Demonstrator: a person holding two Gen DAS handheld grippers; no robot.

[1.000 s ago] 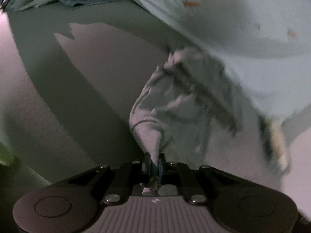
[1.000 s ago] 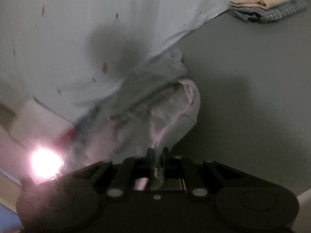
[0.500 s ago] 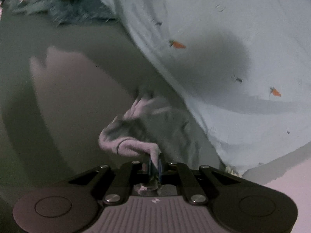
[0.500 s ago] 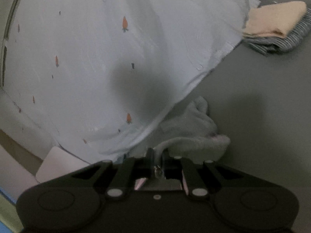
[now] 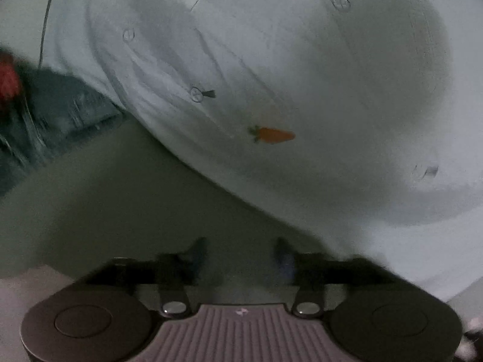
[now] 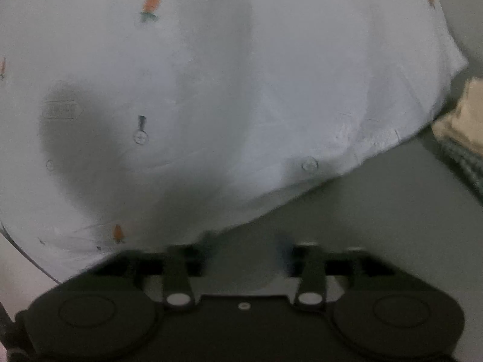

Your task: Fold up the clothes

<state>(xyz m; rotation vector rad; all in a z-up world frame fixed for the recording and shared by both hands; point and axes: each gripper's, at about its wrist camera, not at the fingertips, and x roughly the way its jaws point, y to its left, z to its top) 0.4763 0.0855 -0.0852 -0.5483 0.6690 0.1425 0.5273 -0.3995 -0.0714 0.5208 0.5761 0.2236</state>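
Note:
A pale blue buttoned garment with small carrot prints (image 5: 302,84) lies spread on the grey surface and fills most of both wrist views (image 6: 211,90). My left gripper (image 5: 240,255) hovers over bare grey surface just short of the garment's edge, its jaws opening with nothing between them. My right gripper (image 6: 246,252) is also at the garment's near edge, jaws opening and empty. The grey garment that both grippers held a moment ago is out of view. Both views are blurred by motion.
A dark crumpled cloth (image 5: 60,108) with something red (image 5: 7,81) on it lies at the left. A folded stack, cream cloth (image 6: 465,117) over striped cloth (image 6: 465,157), sits at the right. Bare grey surface (image 6: 377,211) runs along the near side.
Both grippers have let go of the grey garment, and it has dropped out of view. Both have moved closer over the carrot-print garment, and their jaws now stand apart.

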